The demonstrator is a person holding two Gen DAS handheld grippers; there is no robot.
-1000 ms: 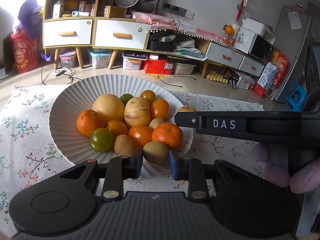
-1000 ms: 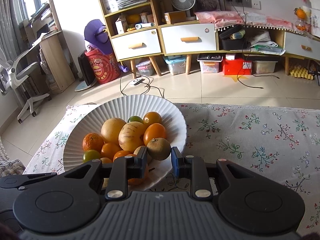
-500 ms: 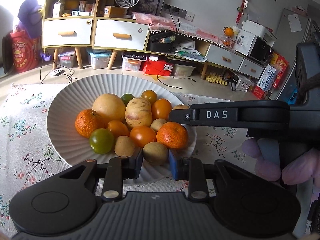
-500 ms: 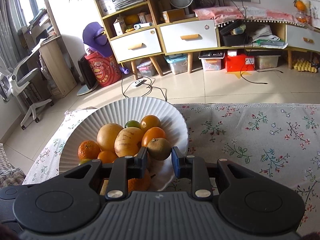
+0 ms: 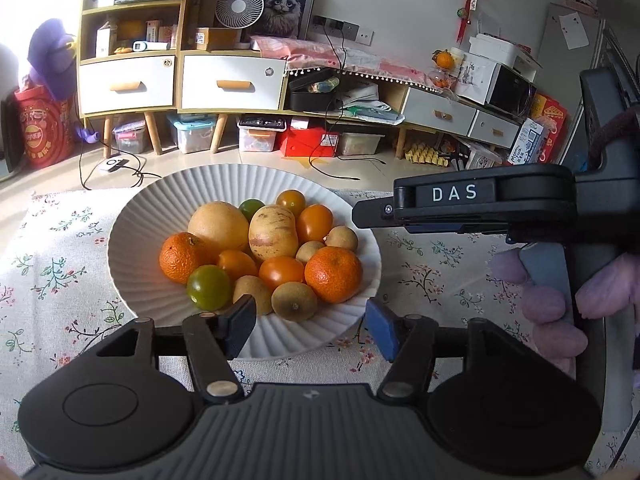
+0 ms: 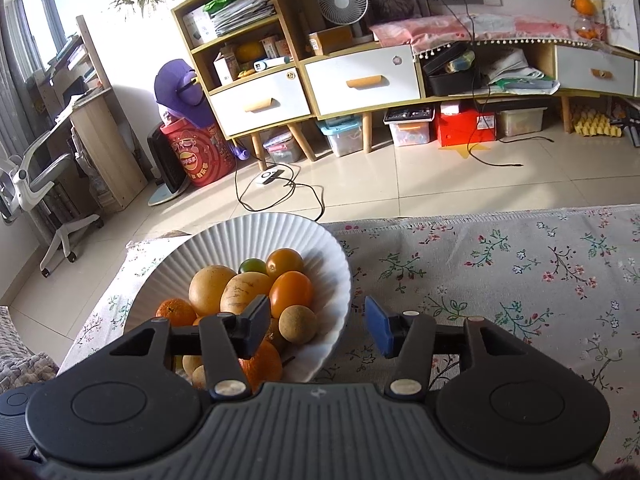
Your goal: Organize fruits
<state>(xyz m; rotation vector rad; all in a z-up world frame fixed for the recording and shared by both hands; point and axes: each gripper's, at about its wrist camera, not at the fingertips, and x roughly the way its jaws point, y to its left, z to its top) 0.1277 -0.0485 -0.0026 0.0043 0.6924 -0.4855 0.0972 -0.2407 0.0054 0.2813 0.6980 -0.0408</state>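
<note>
A white ribbed plate (image 5: 160, 208) on the flowered cloth holds several fruits: two mandarins (image 5: 334, 274), a green tomato (image 5: 209, 286), orange tomatoes, a pale striped melon (image 5: 273, 232) and brown kiwi-like fruits (image 5: 294, 302). My left gripper (image 5: 310, 326) hovers at the plate's near rim. Its jaws are opening, and nothing is pressed between them. My right gripper (image 6: 316, 330) is over the plate's (image 6: 280, 228) right side, its jaws also opening. A round brown fruit (image 6: 298, 324) lies in the plate between its pads, untouched. In the left wrist view, the right gripper (image 5: 460, 204) shows from the side.
A flowered tablecloth (image 6: 520, 280) stretches to the right of the plate. A gloved hand (image 5: 560, 300) holds the right gripper's handle. Beyond the table's far edge lie a tiled floor, cables, storage boxes and a drawer cabinet (image 6: 360, 76).
Both grippers were shut half a second ago and now stand with their jaws apart. The plate and fruits have not moved.
</note>
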